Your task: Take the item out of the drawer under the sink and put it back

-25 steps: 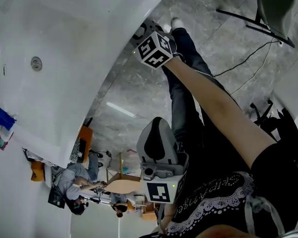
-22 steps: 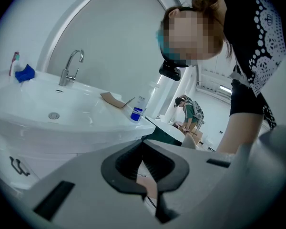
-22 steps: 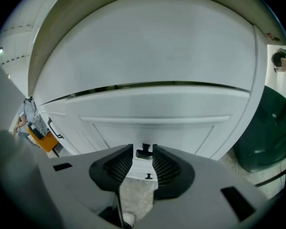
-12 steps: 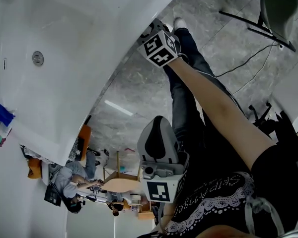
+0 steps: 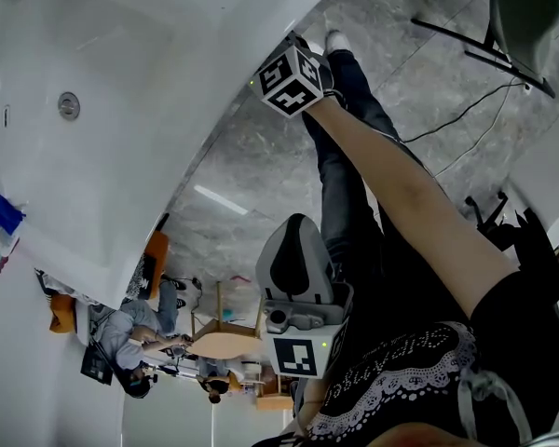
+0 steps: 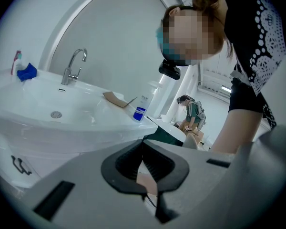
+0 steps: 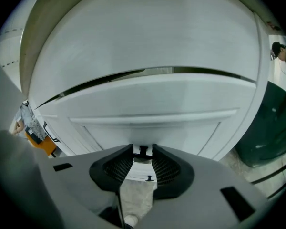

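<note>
While the right tool (image 7: 142, 147) points at the white drawer front (image 7: 148, 99) under the sink, its jaws stand spread. They have just been closing a little, with the small black handle (image 7: 143, 151) between their tips but not pinched. That drawer looks shut, so the item inside cannot be seen. Held beside the sink (image 6: 38, 123), the left tool (image 6: 142, 141) has its jaws pressed together on nothing. A clear bottle with a blue base (image 6: 142, 104) stands at the sink's edge, well apart from the tap (image 6: 74, 66).
</note>
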A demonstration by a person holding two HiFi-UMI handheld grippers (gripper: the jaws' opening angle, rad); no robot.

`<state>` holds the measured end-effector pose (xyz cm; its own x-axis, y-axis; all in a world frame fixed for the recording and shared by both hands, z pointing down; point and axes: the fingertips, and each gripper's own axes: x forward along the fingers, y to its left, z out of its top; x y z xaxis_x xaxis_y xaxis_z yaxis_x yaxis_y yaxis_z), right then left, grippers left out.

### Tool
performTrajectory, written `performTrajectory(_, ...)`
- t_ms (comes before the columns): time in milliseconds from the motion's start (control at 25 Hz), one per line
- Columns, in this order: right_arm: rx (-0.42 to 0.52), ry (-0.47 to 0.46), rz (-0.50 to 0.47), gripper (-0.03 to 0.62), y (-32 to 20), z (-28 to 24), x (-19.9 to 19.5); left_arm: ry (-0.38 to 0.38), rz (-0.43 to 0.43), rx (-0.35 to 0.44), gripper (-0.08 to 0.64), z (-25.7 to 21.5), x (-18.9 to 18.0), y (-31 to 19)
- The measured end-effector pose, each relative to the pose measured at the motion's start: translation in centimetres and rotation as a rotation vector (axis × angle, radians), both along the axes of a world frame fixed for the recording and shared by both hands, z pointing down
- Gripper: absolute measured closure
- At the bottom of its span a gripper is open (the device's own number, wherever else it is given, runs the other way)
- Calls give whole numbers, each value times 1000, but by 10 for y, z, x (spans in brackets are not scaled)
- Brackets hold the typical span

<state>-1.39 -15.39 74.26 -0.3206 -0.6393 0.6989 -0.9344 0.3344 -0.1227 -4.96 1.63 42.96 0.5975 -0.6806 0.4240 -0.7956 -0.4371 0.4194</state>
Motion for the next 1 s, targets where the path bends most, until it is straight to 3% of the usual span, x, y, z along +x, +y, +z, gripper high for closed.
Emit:
performTrajectory(200,2,-8,-22,462,16,-2,4,5,7,12,554,-4,3,1)
performTrajectory(560,-38,-28,-63,465,110,3,23,11,8,28,554,-9,4,-2)
performTrajectory(1000,-34,-37,-93,468,116,2,25,2,10,39,555,-11,0,1)
